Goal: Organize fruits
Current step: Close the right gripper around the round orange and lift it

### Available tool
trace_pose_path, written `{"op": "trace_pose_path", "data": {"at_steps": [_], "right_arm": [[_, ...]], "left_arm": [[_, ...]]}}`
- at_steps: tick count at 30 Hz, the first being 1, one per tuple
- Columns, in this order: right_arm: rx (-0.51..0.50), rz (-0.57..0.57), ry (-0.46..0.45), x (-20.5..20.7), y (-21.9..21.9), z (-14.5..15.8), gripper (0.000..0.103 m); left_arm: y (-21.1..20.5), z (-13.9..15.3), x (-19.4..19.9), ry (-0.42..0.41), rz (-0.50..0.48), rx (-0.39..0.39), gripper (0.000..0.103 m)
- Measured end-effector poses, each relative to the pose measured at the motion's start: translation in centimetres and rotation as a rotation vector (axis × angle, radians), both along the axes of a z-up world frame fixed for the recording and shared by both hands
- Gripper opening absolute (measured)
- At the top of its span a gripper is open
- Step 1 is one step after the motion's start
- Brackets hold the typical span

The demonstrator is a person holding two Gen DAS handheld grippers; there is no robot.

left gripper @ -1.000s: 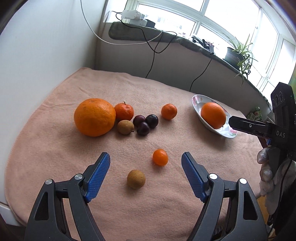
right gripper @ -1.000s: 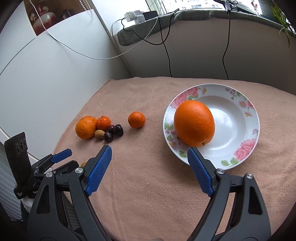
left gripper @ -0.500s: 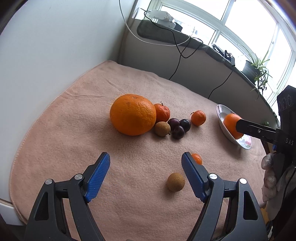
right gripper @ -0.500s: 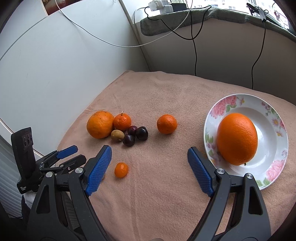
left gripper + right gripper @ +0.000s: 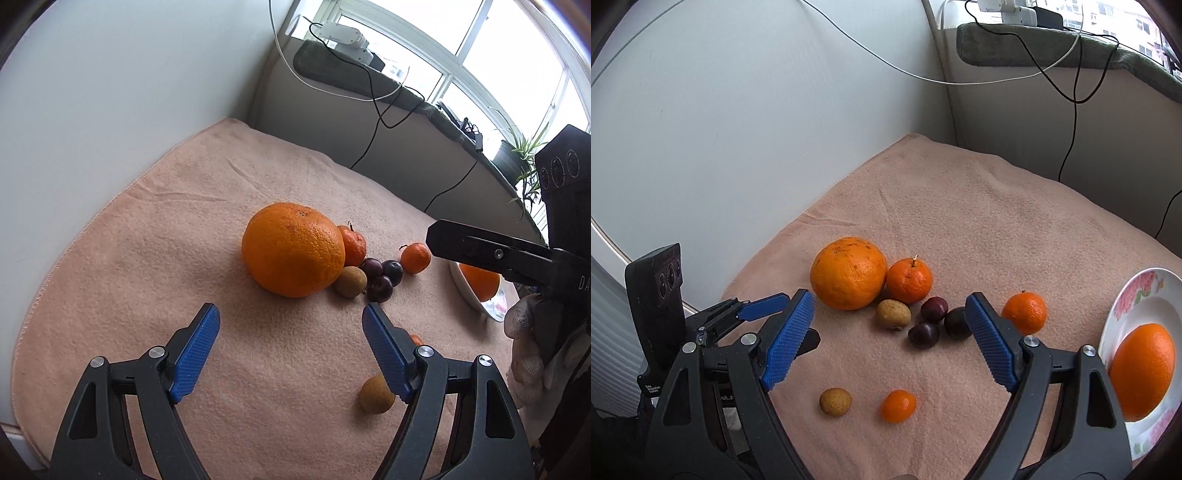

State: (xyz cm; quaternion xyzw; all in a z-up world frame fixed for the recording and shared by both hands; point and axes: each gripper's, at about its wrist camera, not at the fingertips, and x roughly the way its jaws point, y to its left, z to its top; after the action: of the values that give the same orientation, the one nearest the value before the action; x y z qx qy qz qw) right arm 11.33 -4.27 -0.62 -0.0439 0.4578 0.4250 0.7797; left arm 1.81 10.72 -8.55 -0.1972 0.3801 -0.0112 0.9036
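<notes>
Left gripper [image 5: 290,319]: jaws spread wide, nothing between the blue pads, hovering over the pink blanket [image 5: 155,229] in the lower half of the left wrist view. Right gripper [image 5: 890,314]: likewise released and empty, low centre of the right wrist view; in the left wrist view it enters from the right edge, held by a gloved hand [image 5: 528,347]. Fruit cluster at mid-frame in both views: big orange [image 5: 848,272] touching a tangerine [image 5: 909,280] on its right; below them a brown fruit [image 5: 893,314] and three plums [image 5: 934,309] bunched together. A second tangerine [image 5: 1024,312] lies apart, right of the plums, partly behind the right pad. Near the bottom of the right wrist view, a second brown fruit [image 5: 835,401] and a tiny orange fruit [image 5: 898,405] lie side by side, apart from the cluster. Floral plate [image 5: 1145,295] at the right edge carries one orange [image 5: 1143,371]. Wall upper left; cables and sill upper right.
</notes>
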Motion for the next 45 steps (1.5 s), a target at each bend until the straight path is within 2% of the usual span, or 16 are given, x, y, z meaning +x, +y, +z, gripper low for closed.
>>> {"op": "trace_pose_path", "data": {"at_steps": [13,21,23,37,40,42,45], "right_arm": [[-0.067,0.165,-0.009,1.0,6.6,-2.0,0.087],[-0.09,0.224,0.007,1.0,8.6,-3.3,0.086],[-0.098,0.238,0.017,1.0,8.8,-3.7,0.083],[-0.158,0.269,0.021,1.0,10.1,-5.1,0.078],[-0.16,0.271,0.016,1.0,10.3,-5.1,0.077],[-0.157,0.268,0.016,1.0,10.2,-5.0,0.077],[-0.148,0.257,0.019,1.1,10.1,-5.0,0.076]], "left_arm": [[0.9,-0.6,1.8,-0.009,0.002,-0.048,0.079],[1.4,-0.9,2.6,-0.005,0.0,-0.068,0.078],[1.4,-0.9,2.9,-0.004,-0.004,-0.077,0.078],[1.5,-1.6,3.7,0.016,-0.016,-0.102,0.077],[1.5,-1.5,3.8,0.015,-0.017,-0.101,0.074],[1.4,-1.5,3.8,0.01,-0.025,-0.115,0.068],[1.3,-1.3,3.8,0.008,-0.017,-0.11,0.068]]}}
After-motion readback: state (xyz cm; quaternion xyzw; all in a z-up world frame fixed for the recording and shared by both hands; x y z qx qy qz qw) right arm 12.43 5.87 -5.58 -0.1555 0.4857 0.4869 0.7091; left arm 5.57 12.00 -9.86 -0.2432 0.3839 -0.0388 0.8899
